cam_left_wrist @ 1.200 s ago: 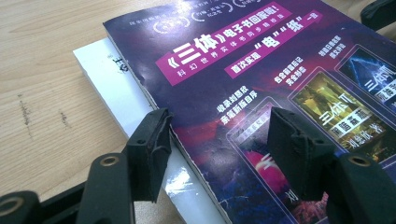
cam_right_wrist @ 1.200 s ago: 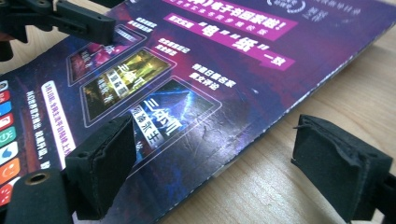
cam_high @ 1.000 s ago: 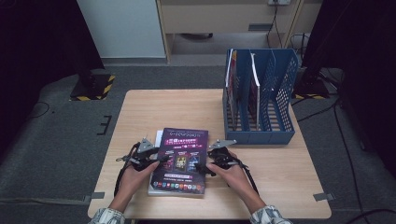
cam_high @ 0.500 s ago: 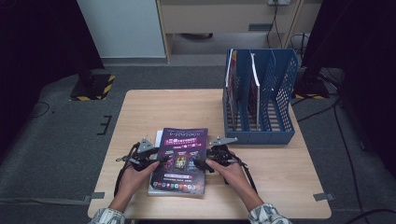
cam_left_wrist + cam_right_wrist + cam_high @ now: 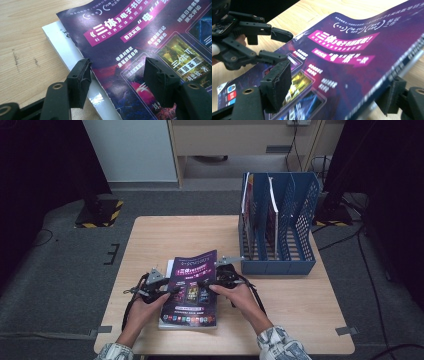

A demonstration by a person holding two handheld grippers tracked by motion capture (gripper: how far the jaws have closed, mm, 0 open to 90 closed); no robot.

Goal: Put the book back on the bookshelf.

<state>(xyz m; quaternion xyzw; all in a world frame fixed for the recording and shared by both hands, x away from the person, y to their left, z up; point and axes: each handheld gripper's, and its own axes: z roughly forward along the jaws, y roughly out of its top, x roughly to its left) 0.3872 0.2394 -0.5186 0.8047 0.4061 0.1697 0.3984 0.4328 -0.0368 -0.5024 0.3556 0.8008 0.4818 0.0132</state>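
Observation:
A purple magazine (image 5: 192, 290) lies on top of a white book (image 5: 169, 266) near the table's front edge. My left gripper (image 5: 169, 289) is open at the magazine's left edge. In the left gripper view (image 5: 116, 66) one jaw hovers over the white book (image 5: 62, 47) and the other over the purple cover (image 5: 150, 32). My right gripper (image 5: 207, 284) is open at the right edge. In the right gripper view (image 5: 338, 75) one jaw is above the cover (image 5: 352, 50) and one below its raised edge. The left gripper (image 5: 284, 45) is also seen there, beyond the magazine.
A blue mesh file rack (image 5: 277, 265) stands at the back right of the wooden table (image 5: 165, 235), with a few magazines (image 5: 272, 215) upright in its slots. A person's hands hold both grippers. Grey carpet surrounds the table.
The magazine's right side and far corner have lifted off the white book as my right gripper slid in around its edge. The left gripper has barely moved.

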